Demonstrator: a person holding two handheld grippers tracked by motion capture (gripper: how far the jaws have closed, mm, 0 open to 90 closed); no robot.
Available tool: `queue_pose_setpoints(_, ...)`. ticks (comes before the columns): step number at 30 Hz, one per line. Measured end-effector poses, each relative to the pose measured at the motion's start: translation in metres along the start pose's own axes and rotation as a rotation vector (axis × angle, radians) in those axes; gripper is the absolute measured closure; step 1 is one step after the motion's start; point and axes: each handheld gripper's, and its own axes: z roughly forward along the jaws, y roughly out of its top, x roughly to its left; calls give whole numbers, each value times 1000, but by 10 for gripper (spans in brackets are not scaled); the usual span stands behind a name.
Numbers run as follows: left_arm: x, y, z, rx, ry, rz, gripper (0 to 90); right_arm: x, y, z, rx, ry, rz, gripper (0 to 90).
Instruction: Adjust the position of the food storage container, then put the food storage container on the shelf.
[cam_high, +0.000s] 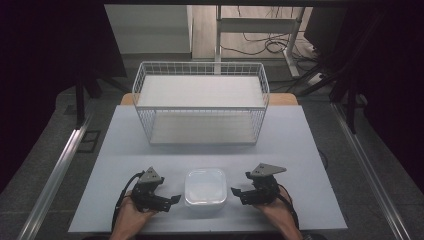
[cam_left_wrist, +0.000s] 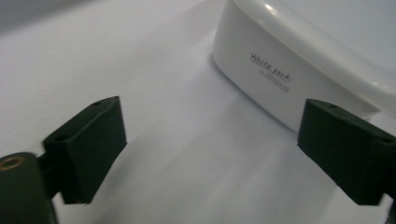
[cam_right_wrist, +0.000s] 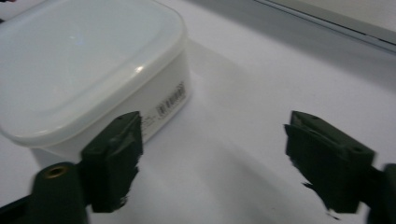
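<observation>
While both sets of jaws gape, left gripper (cam_high: 172, 200) sits at nine o'clock of the box (cam_high: 205, 186), right gripper (cam_high: 236, 192) at three.

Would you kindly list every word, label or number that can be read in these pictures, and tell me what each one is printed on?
"White pack": on the side wall of the white lidded container, in the left gripper view.
A smaller line just beneath it: too blurred to read.
A small printed label on another side of the container, in the right gripper view: too blurred to read.
</observation>
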Motion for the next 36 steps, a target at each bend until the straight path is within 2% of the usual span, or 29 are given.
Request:
queue_pose_setpoints(5, 2, -3, -1, -11, 12, 18, 42, -3, -2, 1, -5, -10, 8, 91)
queue_pose_setpoints(10, 3, -5, -2, -30, 48, 48, 43, -4, -2, -1, -9, -19, 12, 72)
queue_pose_setpoints(15, 4, -6, -4, -60, 39, 43, 19, -5, -1, -3, -16, -26, 26, 66)
queue_pose_setpoints(23, 5, 0, -15, -85, 1, 15, 27, 1, 6, -10, -26, -4, 13, 65)
queue_pose_setpoints(26, 4, 4, -19, -101, -30, -5, 27, 4, 10, -11, -28, 11, 12, 65)
queue_pose_setpoints(31, -2, 10, -19, -106, -87, 0, 20, 10, 17, -12, -38, 43, 26, 65)
queue_pose_setpoints(36, -7, 18, -17, -99, -111, -3, 21, 15, 26, -11, -53, 71, 21, 60)
